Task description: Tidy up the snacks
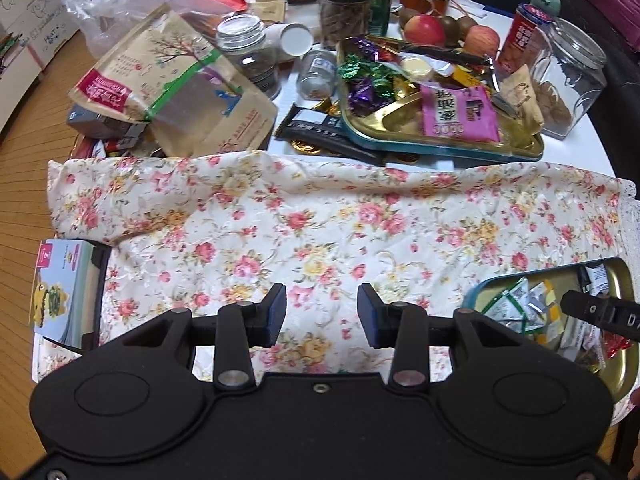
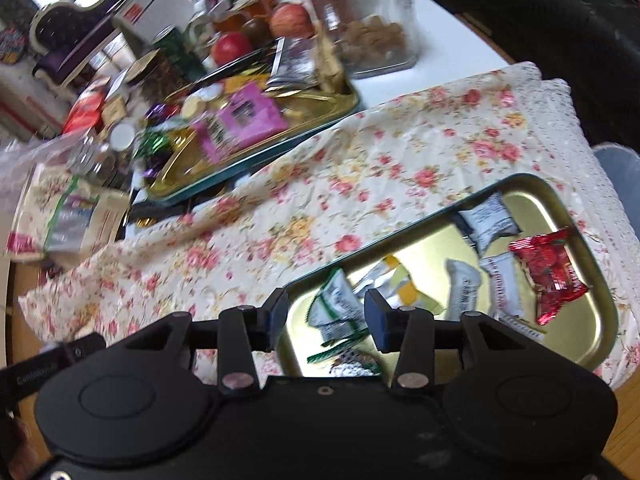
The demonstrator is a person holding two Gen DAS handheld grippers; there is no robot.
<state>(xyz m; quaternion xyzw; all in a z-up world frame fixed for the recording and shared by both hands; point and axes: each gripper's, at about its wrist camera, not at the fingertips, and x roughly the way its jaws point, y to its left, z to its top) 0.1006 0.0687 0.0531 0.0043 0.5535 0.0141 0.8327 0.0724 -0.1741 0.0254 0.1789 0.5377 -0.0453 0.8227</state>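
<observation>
Left wrist view
Left claw (image 1: 322,314): jaws apart, nothing between them, hovered over the floral cloth (image 1: 320,216).
Far tray (image 1: 404,138): gold, on the tabletop (image 1: 580,148) past the cloth; piled with a pink packet (image 1: 460,114) and purple and green wrapped candies (image 1: 370,80).
Near tray (image 1: 618,360): at the right edge on the cloth, small white snack packets (image 1: 516,304) inside.
Brown pouch (image 1: 176,84): lay tilted at upper left, beside a glass jar (image 1: 250,50).
Apples (image 1: 424,28): behind the far tray.
Square jar (image 1: 568,76): clear, at the right of the far tray.
Box (image 1: 60,288): left edge, beside the cloth.

Right wrist view
Right claw (image 2: 326,320): jaws apart, empty, over the near tray's (image 2: 596,280) left end.
White packets (image 2: 490,218): scattered inside the near tray.
Red packet (image 2: 548,270): lay at the tray's right side.
Far tray (image 2: 240,176): blurred, up left, pink packet (image 2: 248,118) on it.
</observation>
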